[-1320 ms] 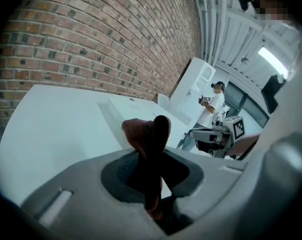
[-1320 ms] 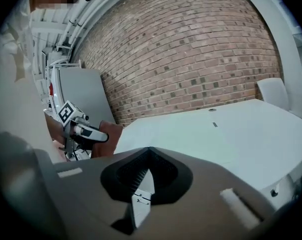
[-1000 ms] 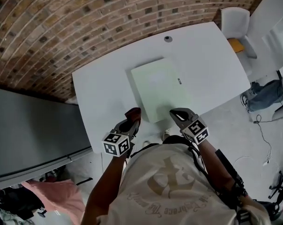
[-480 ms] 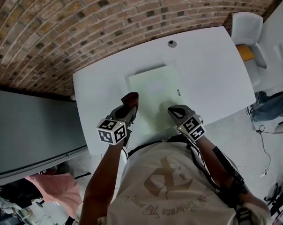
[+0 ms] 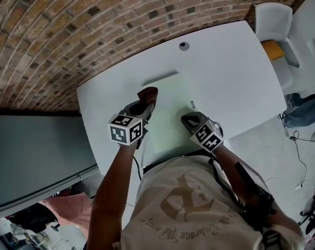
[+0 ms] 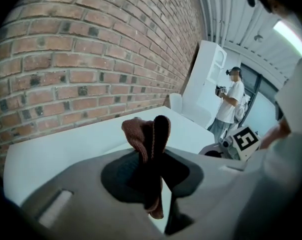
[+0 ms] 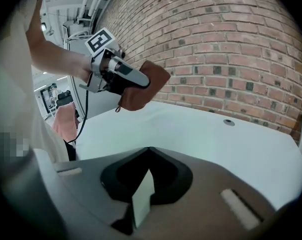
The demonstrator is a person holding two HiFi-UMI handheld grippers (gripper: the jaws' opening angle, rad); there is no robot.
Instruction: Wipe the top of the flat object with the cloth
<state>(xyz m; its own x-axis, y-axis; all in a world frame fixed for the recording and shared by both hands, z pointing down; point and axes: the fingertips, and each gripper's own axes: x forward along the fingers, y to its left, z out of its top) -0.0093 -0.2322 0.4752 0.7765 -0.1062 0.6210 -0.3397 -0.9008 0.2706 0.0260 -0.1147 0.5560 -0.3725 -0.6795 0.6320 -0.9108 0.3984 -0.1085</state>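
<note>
- The left gripper [image 5: 145,105] is clamped on a rust-brown cloth [image 5: 148,94]. In the left gripper view the cloth bunches up above the jaws and a short tail hangs below them.
- The cloth sits over the far left part of the flat object [image 5: 170,108], a pale green rectangle lying flat on the white table [image 5: 230,77], close to the table's near edge. I cannot tell whether the cloth touches it.
- The right gripper [image 5: 188,120] hovers over the object's near right side. Its jaws stand a narrow slit apart with nothing between them; only pale surface shows through the gap.
- The flat object looks thin, light and smooth, so a sideways wipe would probably make it slide on the slick table. It seems stiff enough to take downward pressure.
- The best place to steady it is probably the near right edge, near the small dark label [image 5: 192,104]. Pressing down there keeps the right gripper clear of the wiping path.
- The cloth is soft and limp and will fold under load. Little of it stands clear of the jaws, so a low angle and light pressure should keep the jaw tips from scraping the top.
- The wipe seems barely begun, since most of the top lies bare beyond the cloth.
</note>
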